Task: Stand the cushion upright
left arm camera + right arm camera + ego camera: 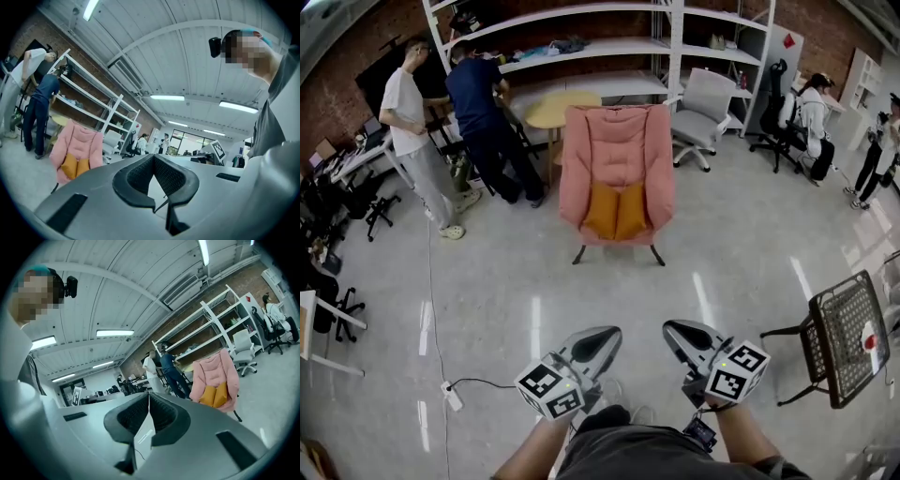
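Nearest the camera are two claws, held side by side above the pale floor (487,281). The left claw (607,336) has its jaws together with nothing between them, and the right claw (673,330) is closed and empty too (each carries one marker cube at its rear). One white power strip (450,396) lies on the floor to the left of them, a thin black cable running from it. To the right stands one black mesh seat (846,339) on thin legs.

Farther on, in the middle of the room, stands one pink armchair (617,155) on dark legs. The single orange cushion (616,211) sits on its seat, creased down the middle and leaning against the padded back, well apart from both claws.

Behind the armchair are one round yellow tabletop (551,111), one grey office chair (703,103) and one black office chair (773,117). Four people are in view: two standing at the left by the white shelving (581,47), one seated at the right, one at the far right edge
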`<state>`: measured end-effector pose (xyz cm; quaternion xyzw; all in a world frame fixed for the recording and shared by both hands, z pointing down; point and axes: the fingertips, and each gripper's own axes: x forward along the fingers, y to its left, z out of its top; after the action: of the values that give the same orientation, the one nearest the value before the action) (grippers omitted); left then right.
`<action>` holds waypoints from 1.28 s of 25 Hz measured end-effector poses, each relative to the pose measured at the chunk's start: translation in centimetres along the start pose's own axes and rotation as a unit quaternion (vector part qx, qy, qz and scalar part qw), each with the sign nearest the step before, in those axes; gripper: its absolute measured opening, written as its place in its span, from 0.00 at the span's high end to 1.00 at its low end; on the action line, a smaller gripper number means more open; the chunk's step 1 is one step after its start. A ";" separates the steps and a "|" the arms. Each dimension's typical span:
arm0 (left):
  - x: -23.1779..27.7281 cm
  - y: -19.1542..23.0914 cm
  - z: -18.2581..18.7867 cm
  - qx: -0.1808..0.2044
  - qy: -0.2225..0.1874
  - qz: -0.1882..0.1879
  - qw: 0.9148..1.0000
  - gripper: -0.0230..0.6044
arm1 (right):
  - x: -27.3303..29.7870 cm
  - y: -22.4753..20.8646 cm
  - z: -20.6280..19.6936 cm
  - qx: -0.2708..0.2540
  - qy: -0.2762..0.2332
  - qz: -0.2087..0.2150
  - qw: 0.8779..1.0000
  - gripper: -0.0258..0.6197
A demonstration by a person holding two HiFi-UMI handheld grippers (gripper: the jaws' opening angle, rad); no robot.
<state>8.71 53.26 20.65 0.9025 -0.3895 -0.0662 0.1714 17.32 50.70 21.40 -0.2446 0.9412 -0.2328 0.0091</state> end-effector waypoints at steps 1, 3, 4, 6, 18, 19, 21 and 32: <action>0.3 1.2 0.4 -0.001 0.000 0.000 1.000 0.95 | 1.1 -0.6 0.3 0.001 0.001 -0.002 1.000 0.93; 0.7 3.1 1.1 0.000 -0.001 -0.003 1.000 0.95 | 2.9 -1.5 0.9 0.003 0.003 -0.004 1.000 0.93; 0.8 4.0 1.4 0.001 -0.001 -0.005 1.000 0.95 | 3.7 -1.9 1.1 0.003 0.003 -0.005 1.000 0.93; 1.1 5.9 2.0 0.001 -0.002 -0.006 1.000 0.95 | 5.4 -2.6 1.6 0.002 0.002 -0.006 1.000 0.93; 2.4 16.2 5.3 0.000 0.007 -0.007 1.000 0.95 | 13.8 -7.0 4.1 0.004 -0.005 -0.036 0.999 0.93; 2.7 17.0 5.0 -0.002 0.009 -0.006 1.000 0.95 | 14.3 -7.5 3.9 0.006 -0.003 -0.038 0.999 0.93; 3.1 18.3 4.7 -0.006 0.013 -0.006 1.000 0.95 | 15.2 -8.5 3.6 0.011 -0.001 -0.041 0.999 0.93; 9.4 25.6 5.1 -0.018 0.030 0.011 0.999 0.95 | 20.9 -16.5 5.4 0.030 0.015 -0.032 0.999 0.93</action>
<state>-3.50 28.84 25.29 0.8967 -0.3927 -0.0444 0.1995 7.22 25.89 25.89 -0.2711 0.9255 -0.2645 -0.0050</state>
